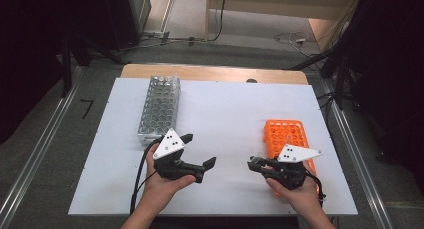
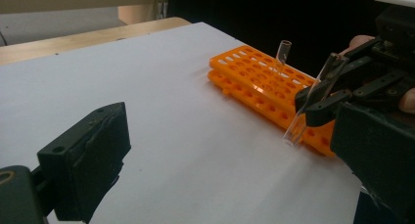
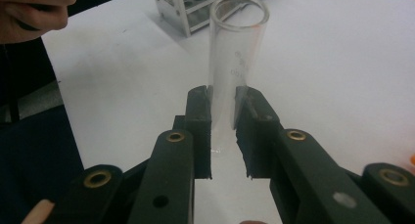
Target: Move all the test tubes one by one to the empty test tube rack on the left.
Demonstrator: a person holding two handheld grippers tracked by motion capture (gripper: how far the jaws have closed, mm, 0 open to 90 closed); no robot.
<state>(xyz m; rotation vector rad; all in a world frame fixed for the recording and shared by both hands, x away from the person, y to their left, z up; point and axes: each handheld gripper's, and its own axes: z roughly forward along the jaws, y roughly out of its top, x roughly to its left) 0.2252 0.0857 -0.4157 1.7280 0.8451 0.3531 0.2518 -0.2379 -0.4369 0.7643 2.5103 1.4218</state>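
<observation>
A: Report the state of both grippers.

B: Your right gripper (image 1: 251, 163) is clamped on a glass tube (image 3: 235, 62), jaws closed on its lower half, tube upright between them. It holds the tube above the table (image 1: 225, 119), just off the near left corner of the orange rack (image 1: 286, 134). Your left gripper (image 1: 200, 151) has its jaws spread wide and carries nothing; it sits toward the near edge, close to the near end of the metal rack (image 1: 161, 105).

A: Which step is this?

B: By the look of it, a transfer: the tube is out of the orange rack and the two grippers face each other. One more tube (image 2: 283, 53) stands in the orange rack.

A: What does the next move call for?

B: Probably a handover. Bring the tube between the left jaws, keep it upright, and close the left jaws on a free section before you release the right. Grip gently; glass slips and cracks.
</observation>
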